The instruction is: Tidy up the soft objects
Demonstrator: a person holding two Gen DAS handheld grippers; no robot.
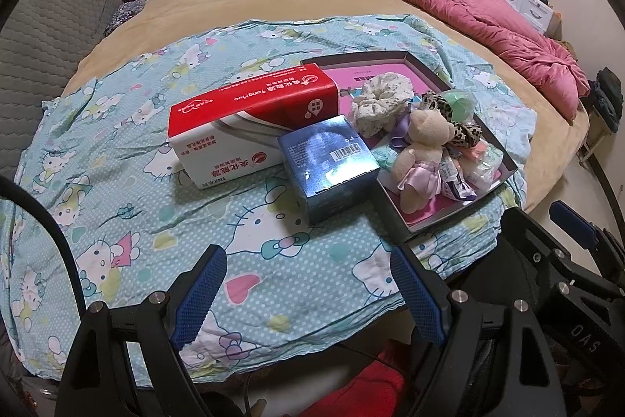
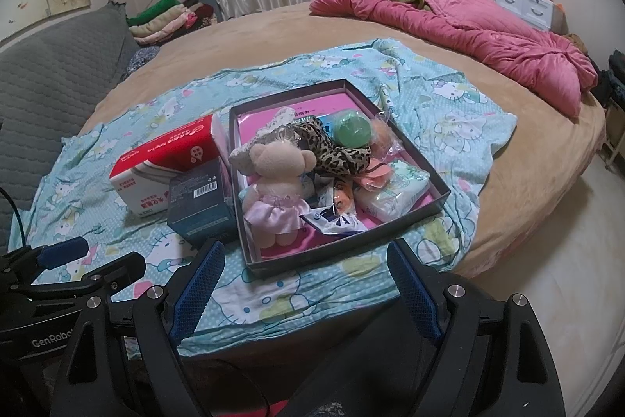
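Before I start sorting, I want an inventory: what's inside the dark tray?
In the dark tray: a teddy bear, leopard scrunchie, floral scrunchie, green ball, tissue pack and small wrappers. The pile hides whatever lies beneath it.

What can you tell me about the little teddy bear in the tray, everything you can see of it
The teddy bear is a small plush toy with pale beige fuzzy fur, round ears and a shiny pink satin skirt. Both views show it from behind, so its face is hidden. It lies in the near left part of the dark shallow tray, on the tray's pink floor, head toward the far side and legs toward the near wall. Its head rests against a leopard-print scrunchie and a white floral scrunchie; a wrapped packet lies by its skirt. Neither gripper touches it.
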